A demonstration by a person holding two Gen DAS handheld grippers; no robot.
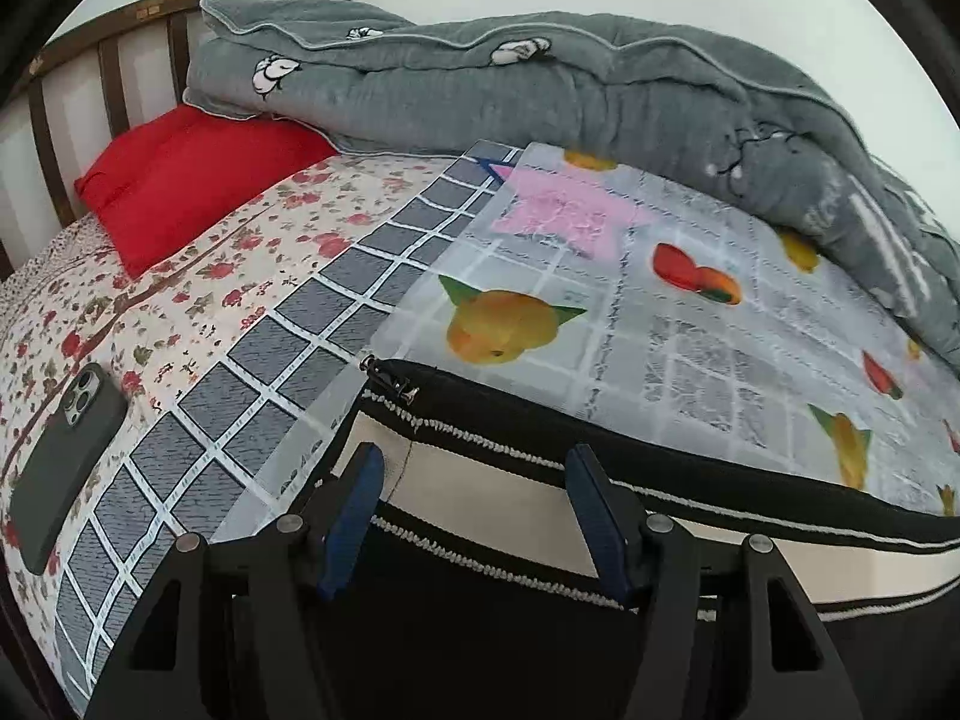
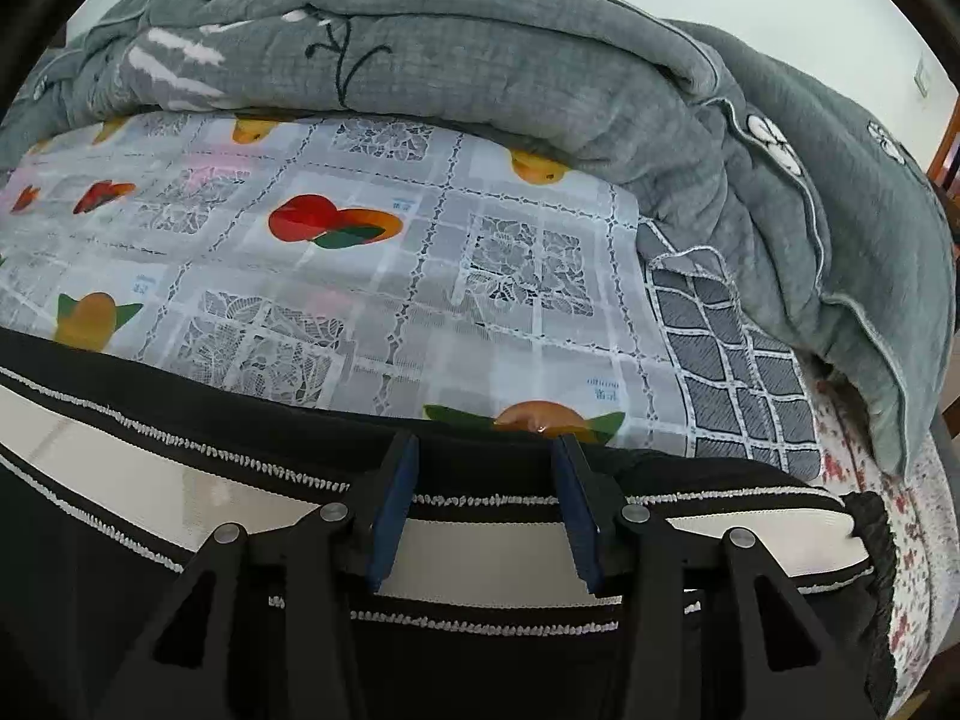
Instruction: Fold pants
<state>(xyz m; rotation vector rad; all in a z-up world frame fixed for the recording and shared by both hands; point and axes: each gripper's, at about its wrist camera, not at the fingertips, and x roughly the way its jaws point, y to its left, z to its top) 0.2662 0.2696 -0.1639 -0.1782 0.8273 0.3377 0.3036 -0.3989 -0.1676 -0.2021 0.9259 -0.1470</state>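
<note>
Pants point(image 1: 540, 480) are lying striped across the bed point(image 1: 180, 312). I'm hovering both hand-held grippers, left point(image 1: 474, 516) and right point(image 2: 486, 510), released over them; I'd pinch both layers evenly.

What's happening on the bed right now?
Both claws, left and right, open over pants. Pants flat on bed. Phone lies clear, left.

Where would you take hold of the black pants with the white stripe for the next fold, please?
I'd probably grip the pants along the far folded edge, beside the zipper with the left gripper and at the other end with the right gripper. Both are open above the white stripe, so coming down from above should pinch the flat layers.
</note>
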